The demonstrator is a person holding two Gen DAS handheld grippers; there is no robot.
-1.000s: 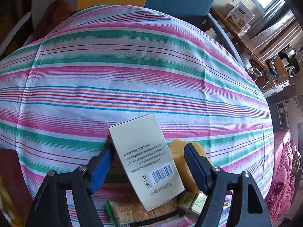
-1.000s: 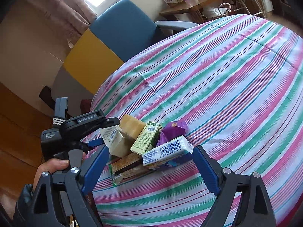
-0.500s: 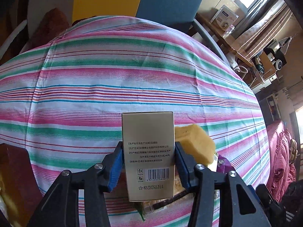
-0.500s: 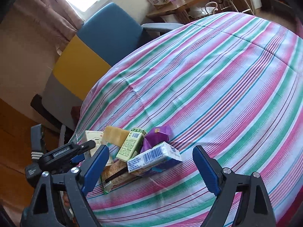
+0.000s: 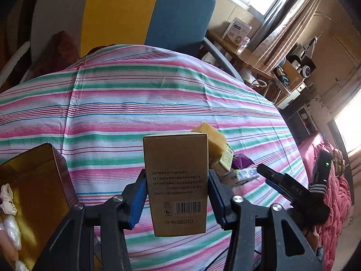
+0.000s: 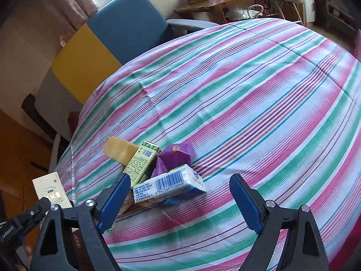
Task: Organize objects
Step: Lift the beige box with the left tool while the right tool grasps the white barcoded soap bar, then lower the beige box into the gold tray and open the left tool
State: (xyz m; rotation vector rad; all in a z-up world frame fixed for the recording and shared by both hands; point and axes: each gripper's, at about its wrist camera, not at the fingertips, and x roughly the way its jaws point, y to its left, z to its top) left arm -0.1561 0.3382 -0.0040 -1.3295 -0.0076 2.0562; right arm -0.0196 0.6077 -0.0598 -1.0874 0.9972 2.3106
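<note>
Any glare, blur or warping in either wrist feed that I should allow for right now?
Left wrist view: the window at right is blown out, the beige box in the left gripper is shaded, its print soft. Right wrist view: evenly lit, the barcode pack is sharp. Both views: fisheye bulges the striped tablecloth.

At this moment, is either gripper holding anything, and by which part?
The left gripper holds the tan carton by its two long side faces, on its lower, barcode half. The right gripper is open and holds nothing, above the tissue pack.
</note>
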